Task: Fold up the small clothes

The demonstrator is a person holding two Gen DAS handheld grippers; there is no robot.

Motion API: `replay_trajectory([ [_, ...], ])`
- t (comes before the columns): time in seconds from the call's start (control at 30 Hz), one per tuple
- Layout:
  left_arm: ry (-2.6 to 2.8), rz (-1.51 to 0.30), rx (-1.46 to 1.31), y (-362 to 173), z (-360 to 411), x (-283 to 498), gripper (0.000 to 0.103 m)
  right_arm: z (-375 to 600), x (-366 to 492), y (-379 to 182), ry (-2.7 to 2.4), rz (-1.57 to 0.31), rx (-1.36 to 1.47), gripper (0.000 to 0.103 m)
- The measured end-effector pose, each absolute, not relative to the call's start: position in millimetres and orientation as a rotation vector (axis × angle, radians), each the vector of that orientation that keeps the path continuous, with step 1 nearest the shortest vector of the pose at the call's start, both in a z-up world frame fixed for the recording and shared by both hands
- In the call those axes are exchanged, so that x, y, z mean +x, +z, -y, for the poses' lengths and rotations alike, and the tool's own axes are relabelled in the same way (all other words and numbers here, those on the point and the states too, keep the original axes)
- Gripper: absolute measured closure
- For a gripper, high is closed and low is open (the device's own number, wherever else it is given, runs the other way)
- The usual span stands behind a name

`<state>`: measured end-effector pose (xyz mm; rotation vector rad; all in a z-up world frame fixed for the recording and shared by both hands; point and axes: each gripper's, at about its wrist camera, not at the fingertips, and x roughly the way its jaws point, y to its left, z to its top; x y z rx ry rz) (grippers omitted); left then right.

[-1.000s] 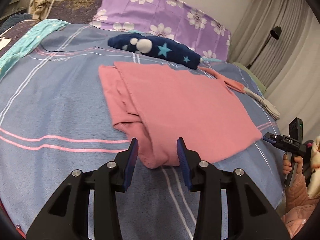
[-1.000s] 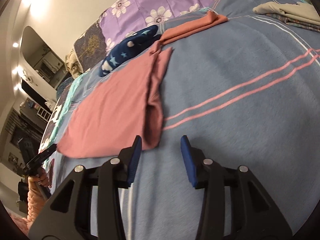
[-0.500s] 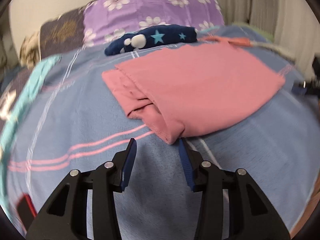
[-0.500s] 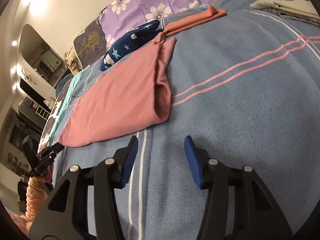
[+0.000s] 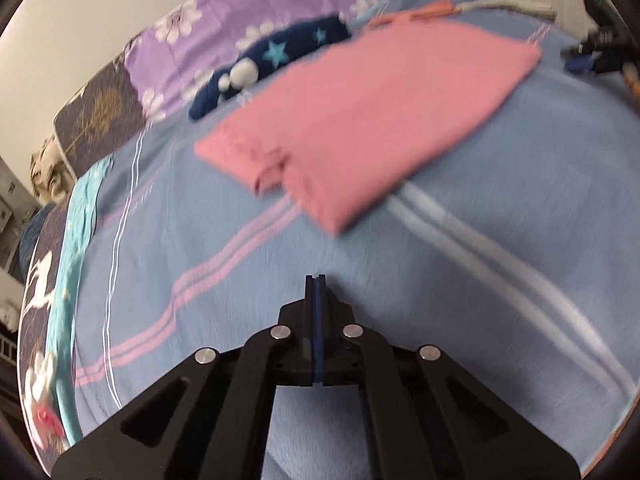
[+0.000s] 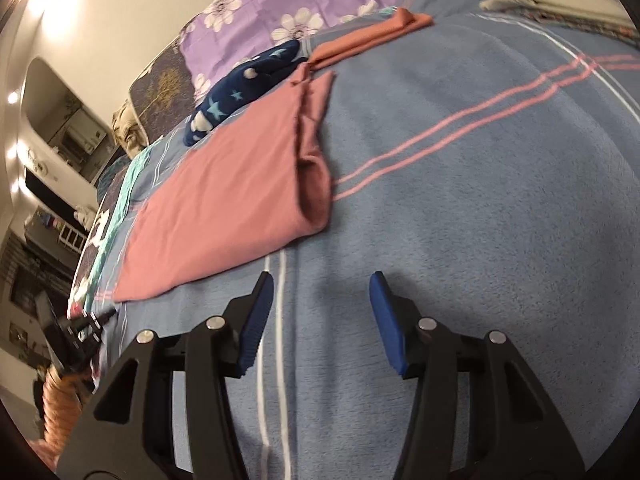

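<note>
Two grippers tilt down over a blue striped blanket (image 6: 460, 208). The left gripper (image 5: 315, 280) is clenched with nothing between its pads, its tips over bare blanket near the pink garment (image 5: 372, 120). The right gripper (image 6: 322, 288) has its jaws spread and has just been opening a little, with nothing in them, just short of the garment's near edge. The folded garment lies flat mid-bed, with wide bare blanket to its right. Beyond it lie a navy star-print item (image 6: 240, 92), an orange cloth (image 6: 372, 38) and a purple flowered pillow (image 6: 288, 4).
</note>
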<state>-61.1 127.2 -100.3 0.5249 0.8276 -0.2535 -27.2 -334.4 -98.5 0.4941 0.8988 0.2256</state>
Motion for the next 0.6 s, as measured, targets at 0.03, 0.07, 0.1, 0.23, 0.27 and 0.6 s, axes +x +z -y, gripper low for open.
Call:
replay_trajectory([
  [0.03, -0.246, -0.818, 0.474, -97.1, -131.9, -62.7, 0.103, 334.2, -26.3, -98.1, 0.225, -0.898, 0.494, 0.052],
  [0.07, -0.247, -0.818, 0.425, -92.9, -134.8, -63.7, 0.103, 332.5, -25.4, -97.0, 0.227, -0.897, 0.485, 0.052],
  [0.1, -0.244, -0.81, 0.388, -88.4, -136.5, -64.5, 0.103, 330.6, -24.5, -95.9, 0.231, -0.897, 0.473, 0.052],
  [0.23, -0.309, -0.713, 0.246, -53.3, -118.4, -61.0, 0.096, 328.3, -21.0, -94.8, 0.232, -0.895, 0.448, 0.052],
  [0.27, -0.336, -0.69, 0.229, -47.0, -108.6, -59.3, 0.091, 329.8, -20.2, -96.1, 0.225, -0.892, 0.452, 0.052],
  [0.6, -0.661, -0.802, 0.19, -55.4, 81.5, -1.1, 0.074, 359.6, -29.7, -115.5, 0.288, -0.878, 0.565, 0.075],
])
